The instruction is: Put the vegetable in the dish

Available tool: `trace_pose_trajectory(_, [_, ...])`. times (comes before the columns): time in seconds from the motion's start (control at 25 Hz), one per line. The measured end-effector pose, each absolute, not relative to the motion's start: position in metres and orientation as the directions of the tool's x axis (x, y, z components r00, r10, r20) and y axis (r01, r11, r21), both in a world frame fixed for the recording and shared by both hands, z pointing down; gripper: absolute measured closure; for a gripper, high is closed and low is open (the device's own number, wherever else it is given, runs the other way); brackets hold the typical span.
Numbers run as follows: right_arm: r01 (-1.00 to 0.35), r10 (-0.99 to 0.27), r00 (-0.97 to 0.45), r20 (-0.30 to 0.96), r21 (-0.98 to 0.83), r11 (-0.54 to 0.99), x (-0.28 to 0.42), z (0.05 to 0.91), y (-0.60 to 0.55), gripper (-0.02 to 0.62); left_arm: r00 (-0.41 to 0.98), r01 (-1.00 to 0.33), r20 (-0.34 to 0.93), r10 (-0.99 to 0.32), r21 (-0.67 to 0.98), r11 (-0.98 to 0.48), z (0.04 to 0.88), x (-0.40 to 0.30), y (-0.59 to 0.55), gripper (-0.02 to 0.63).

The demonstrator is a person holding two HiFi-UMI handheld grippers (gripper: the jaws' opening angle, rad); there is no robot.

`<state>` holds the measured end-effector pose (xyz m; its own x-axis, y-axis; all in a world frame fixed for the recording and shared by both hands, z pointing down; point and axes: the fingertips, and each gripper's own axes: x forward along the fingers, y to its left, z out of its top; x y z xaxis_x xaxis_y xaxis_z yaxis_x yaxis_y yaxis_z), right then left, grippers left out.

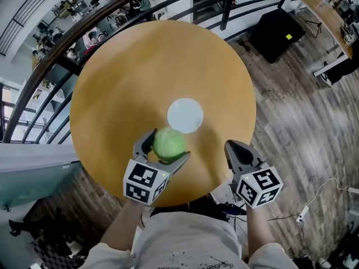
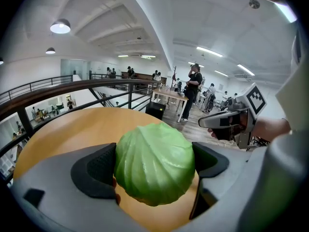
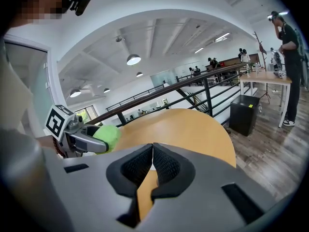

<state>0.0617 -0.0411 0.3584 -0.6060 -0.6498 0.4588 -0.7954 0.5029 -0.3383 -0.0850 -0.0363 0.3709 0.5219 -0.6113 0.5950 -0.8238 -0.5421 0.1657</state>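
Observation:
A round green cabbage [image 1: 169,144] [image 2: 154,163] is held between the jaws of my left gripper [image 1: 164,151] [image 2: 154,166], lifted just above the round wooden table [image 1: 123,88]. The white dish [image 1: 185,115] lies on the table just beyond the cabbage, to its upper right, with nothing on it. My right gripper [image 1: 235,152] [image 3: 152,161] is shut with nothing in it, at the table's near right edge. From the right gripper view the cabbage [image 3: 108,135] and the left gripper [image 3: 84,140] show at the left.
A black metal railing [image 1: 50,55] curves round the table's far side. Wooden floor [image 1: 291,122] lies to the right, with a black box [image 1: 276,33] and a desk [image 1: 328,15] beyond. People stand in the distance [image 2: 193,88].

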Motion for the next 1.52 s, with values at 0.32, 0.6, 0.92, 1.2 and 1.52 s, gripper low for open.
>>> trace_pose_trajectory(0.32, [-0.792,-0.631,-0.611,0.479,-0.364,0.49,0.058,0.386,-0.059,0.57,0.516,-0.821,0.626,-0.584,0.167,-0.546,0.407,-0.076,-0.071,0.121])
trace_pose_trajectory(0.6, [-0.787,-0.623,-0.617,0.48,-0.385,0.482,0.054,0.405,-0.076,0.569,0.496,-0.814,0.67,-0.553,0.137,-0.564,0.44,-0.07,-0.1,0.121])
trace_pose_trajectory(0.92, [-0.786,-0.613,-0.617,0.493,-0.416,0.457,0.061,0.432,-0.083,0.57,0.454,-0.822,0.719,-0.526,0.111,-0.558,0.491,-0.065,-0.127,0.121])
trace_pose_trajectory(1.2, [-0.782,-0.606,-0.621,0.497,-0.439,0.442,0.061,0.448,-0.087,0.57,0.435,-0.81,0.754,-0.493,0.087,-0.58,0.52,-0.059,-0.141,0.121])
trace_pose_trajectory(1.52, [-0.791,-0.601,-0.608,0.519,-0.463,0.4,0.073,0.468,-0.082,0.57,0.41,-0.798,0.786,-0.464,0.063,-0.599,0.55,-0.052,-0.151,0.121])
